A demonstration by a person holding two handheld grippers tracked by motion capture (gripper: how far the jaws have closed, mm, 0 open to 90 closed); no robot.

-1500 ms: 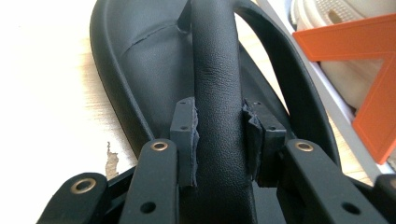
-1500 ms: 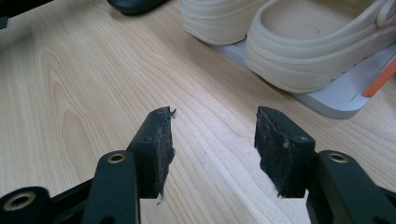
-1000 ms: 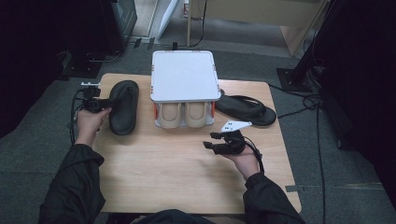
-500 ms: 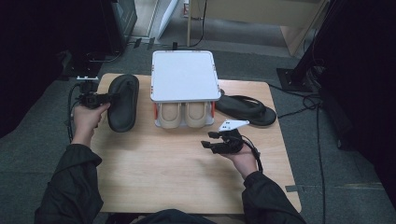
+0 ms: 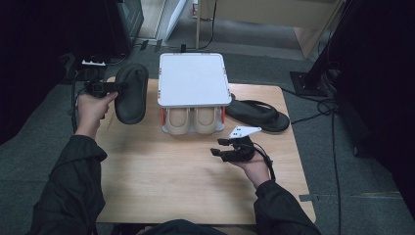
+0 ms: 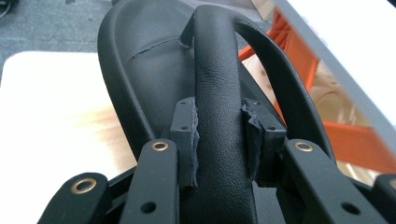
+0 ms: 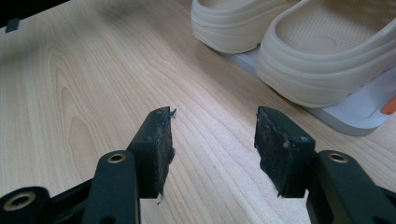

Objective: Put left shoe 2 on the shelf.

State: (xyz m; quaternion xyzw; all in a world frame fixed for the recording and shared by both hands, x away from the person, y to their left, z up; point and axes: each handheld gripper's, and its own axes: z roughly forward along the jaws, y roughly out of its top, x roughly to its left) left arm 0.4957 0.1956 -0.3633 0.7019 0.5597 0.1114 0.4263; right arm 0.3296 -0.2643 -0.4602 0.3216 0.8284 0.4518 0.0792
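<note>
Black sandal (image 5: 130, 93) – strap clamped, lifted at the table's left edge

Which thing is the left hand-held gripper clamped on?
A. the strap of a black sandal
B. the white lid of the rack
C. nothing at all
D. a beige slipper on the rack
A: in the left gripper view the pads of the left hand-held gripper press on both sides of the strap of the black sandal, held beside the rack.
</note>
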